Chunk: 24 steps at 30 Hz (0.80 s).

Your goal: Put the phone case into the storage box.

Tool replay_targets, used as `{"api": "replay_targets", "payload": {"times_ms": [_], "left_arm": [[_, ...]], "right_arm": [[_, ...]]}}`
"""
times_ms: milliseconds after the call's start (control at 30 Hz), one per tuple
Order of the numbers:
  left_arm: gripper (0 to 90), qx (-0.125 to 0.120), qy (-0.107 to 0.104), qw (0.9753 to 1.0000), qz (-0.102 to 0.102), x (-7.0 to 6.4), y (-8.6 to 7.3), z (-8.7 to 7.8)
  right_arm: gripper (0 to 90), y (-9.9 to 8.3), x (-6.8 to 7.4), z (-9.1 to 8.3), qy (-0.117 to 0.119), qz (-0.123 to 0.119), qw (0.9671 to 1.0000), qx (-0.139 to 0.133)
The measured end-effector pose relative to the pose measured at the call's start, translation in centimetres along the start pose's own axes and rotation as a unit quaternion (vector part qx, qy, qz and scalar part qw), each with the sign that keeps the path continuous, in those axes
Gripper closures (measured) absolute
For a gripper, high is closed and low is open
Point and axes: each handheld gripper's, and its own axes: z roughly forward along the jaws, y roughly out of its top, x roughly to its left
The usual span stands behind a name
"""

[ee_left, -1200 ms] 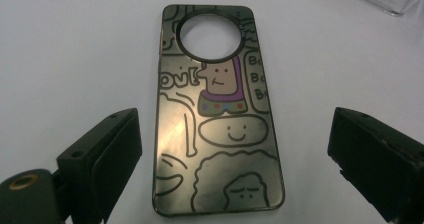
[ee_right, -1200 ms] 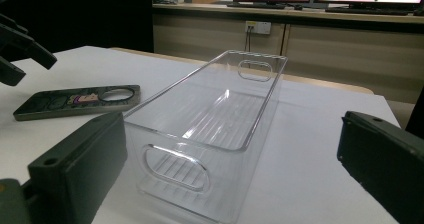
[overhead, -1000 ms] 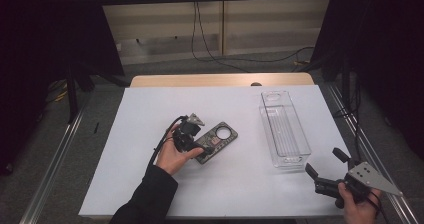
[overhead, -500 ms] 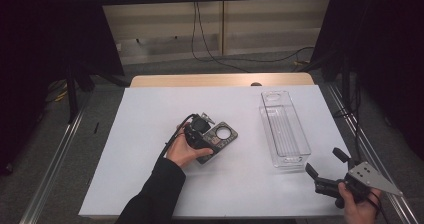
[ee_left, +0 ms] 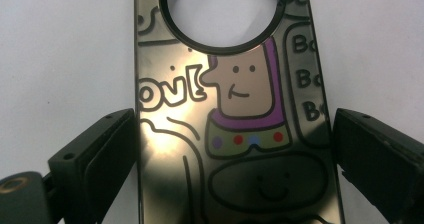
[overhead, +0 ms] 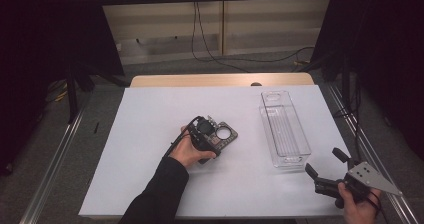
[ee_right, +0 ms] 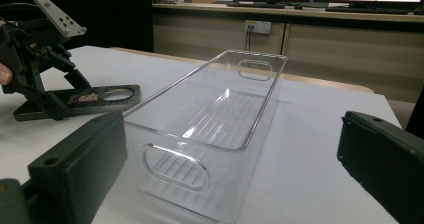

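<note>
A glossy dark phone case (overhead: 226, 133) with cartoon drawings and a round hole lies flat on the white table. In the left gripper view the case (ee_left: 235, 84) runs up between my two jaws, each jaw close beside one long edge. My left gripper (overhead: 216, 136) (ee_left: 235, 115) is open astride it, held by a hand in a dark sleeve. The right gripper view shows that gripper (ee_right: 47, 109) tilted down onto the case (ee_right: 102, 96). My right gripper (overhead: 324, 160) (ee_right: 232, 121) is open near the front right corner, facing a clear plastic bin (ee_right: 170, 169).
The clear bin (overhead: 265, 124) is empty and stands lengthwise on the right half of the white sheet (overhead: 145, 129). A wooden table edge (overhead: 220, 79) runs along the back. Metal rails (overhead: 55, 154) flank the table, with cables on the floor behind.
My left hand and gripper have slid to the right, onto the case, so the jaws now straddle it. The case, the bin and the right gripper have stayed put.
</note>
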Motion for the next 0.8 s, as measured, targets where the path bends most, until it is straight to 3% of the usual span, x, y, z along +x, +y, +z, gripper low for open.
{"api": "replay_targets", "payload": {"times_ms": [133,233,367,800], "left_arm": [[5.1,-0.002,-0.002,1.0,0.001,0.09,-0.11,0.04],[3.9,0.0,0.009,0.9999,-0.007,-0.17,-0.03,0.18],[4.2,0.003,0.003,1.0,-0.009,-0.02,0.0,0.11],[11.0,0.016,0.002,0.9999,-0.004,-0.21,0.38,-0.13]], "right_arm": [[0.0,-0.01,0.02,0.0,0.001,-0.001,1.0,0.001],[0.0,0.0,0.06,0.01,0.0,0.001,1.0,0.0],[0.0,-0.01,0.06,0.0,0.001,0.001,1.0,0.0],[0.0,-0.03,-0.01,-0.01,-0.001,0.0,1.0,0.0]]}}
